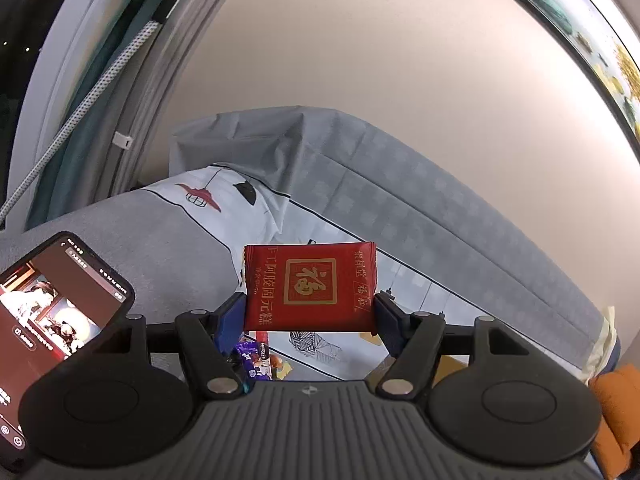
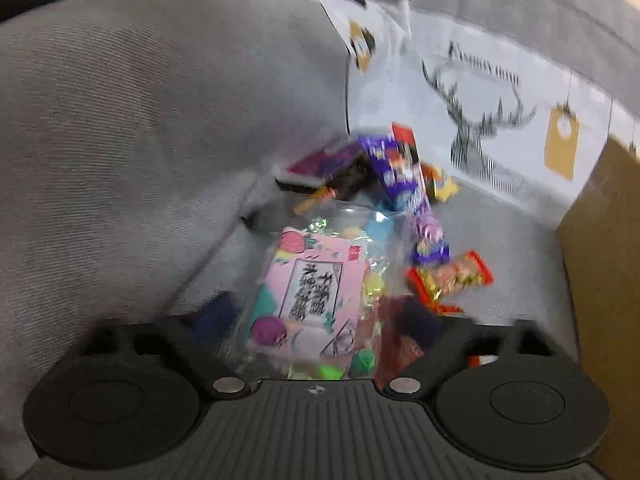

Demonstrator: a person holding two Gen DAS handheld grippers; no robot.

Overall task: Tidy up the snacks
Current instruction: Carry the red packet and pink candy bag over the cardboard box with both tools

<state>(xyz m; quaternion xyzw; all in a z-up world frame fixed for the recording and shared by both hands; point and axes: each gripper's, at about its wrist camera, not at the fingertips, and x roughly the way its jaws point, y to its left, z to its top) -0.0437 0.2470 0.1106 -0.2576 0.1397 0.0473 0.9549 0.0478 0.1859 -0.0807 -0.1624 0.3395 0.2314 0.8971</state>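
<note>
A red snack packet (image 1: 310, 288) with a gold square emblem hangs upright in the air above the sofa, and my left gripper (image 1: 308, 312) is shut on it, its blue pads (image 1: 230, 320) pressing the two side edges. In the blurred right wrist view, a heap of snacks (image 2: 384, 184) lies in the corner of the grey sofa seat. My right gripper (image 2: 320, 320) points down at it, its fingers apart on either side of a clear bag with a pink label (image 2: 316, 292). The blur hides whether the pads press on that bag.
A phone (image 1: 52, 304) with a lit screen is mounted at the left of the left gripper. A cardboard box wall (image 2: 600, 280) stands at the right of the pile. A printed white cushion (image 2: 480, 92) and the grey sofa back (image 2: 140, 120) enclose the snacks.
</note>
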